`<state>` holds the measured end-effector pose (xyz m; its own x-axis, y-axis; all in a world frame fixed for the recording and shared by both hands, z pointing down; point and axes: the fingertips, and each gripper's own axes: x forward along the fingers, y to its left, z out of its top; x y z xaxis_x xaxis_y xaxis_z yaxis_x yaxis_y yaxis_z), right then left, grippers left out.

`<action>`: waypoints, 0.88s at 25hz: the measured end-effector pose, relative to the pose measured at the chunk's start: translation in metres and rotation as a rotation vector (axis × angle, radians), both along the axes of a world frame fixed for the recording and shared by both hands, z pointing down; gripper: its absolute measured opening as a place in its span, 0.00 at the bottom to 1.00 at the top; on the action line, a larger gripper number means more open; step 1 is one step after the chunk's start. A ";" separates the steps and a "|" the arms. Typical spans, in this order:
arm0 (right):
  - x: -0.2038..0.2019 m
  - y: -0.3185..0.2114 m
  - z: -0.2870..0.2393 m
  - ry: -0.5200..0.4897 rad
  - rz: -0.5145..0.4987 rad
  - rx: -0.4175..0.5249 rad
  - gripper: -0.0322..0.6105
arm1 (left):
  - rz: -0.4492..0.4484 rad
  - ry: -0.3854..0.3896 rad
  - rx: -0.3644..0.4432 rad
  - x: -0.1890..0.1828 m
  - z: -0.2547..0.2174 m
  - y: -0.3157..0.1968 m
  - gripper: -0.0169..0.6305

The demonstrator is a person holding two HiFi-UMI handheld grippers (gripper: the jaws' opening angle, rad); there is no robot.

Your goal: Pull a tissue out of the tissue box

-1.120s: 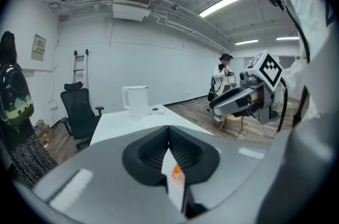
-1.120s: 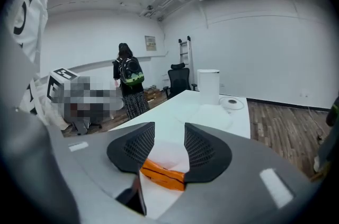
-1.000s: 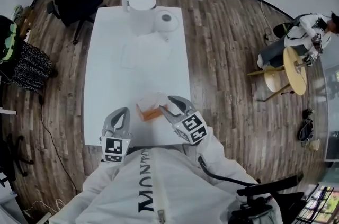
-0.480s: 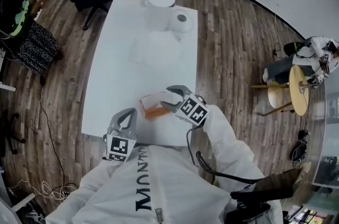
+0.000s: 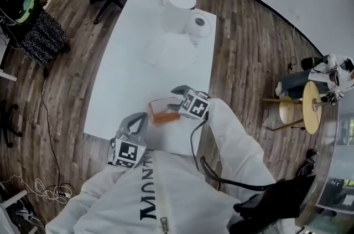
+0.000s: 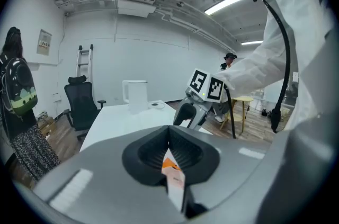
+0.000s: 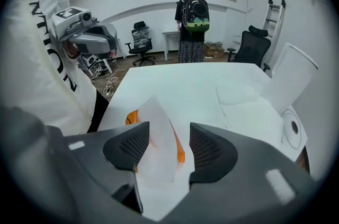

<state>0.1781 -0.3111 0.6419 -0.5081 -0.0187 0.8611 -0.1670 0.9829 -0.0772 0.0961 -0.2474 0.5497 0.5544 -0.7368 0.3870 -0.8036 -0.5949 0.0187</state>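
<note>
White tissue stood upright from the orange tissue box, which lay on the pale table close to its near edge. Right gripper pointed steeply down over the box; its jaws, which had just been opening, stood wide apart with the tissue between them, unclamped. Left gripper was at the table's near edge, just beside the box, jaws together, while a kettle and a paper roll stood at the far end.

Left gripper sits low at the person's left, jaws together. Right gripper angles steeply down, jaws just opened wide, a tissue loose between them.
</note>
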 end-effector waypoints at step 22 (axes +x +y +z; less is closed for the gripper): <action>-0.020 0.013 0.029 -0.039 0.010 -0.129 0.16 | 0.005 0.000 -0.038 0.011 0.013 0.002 0.03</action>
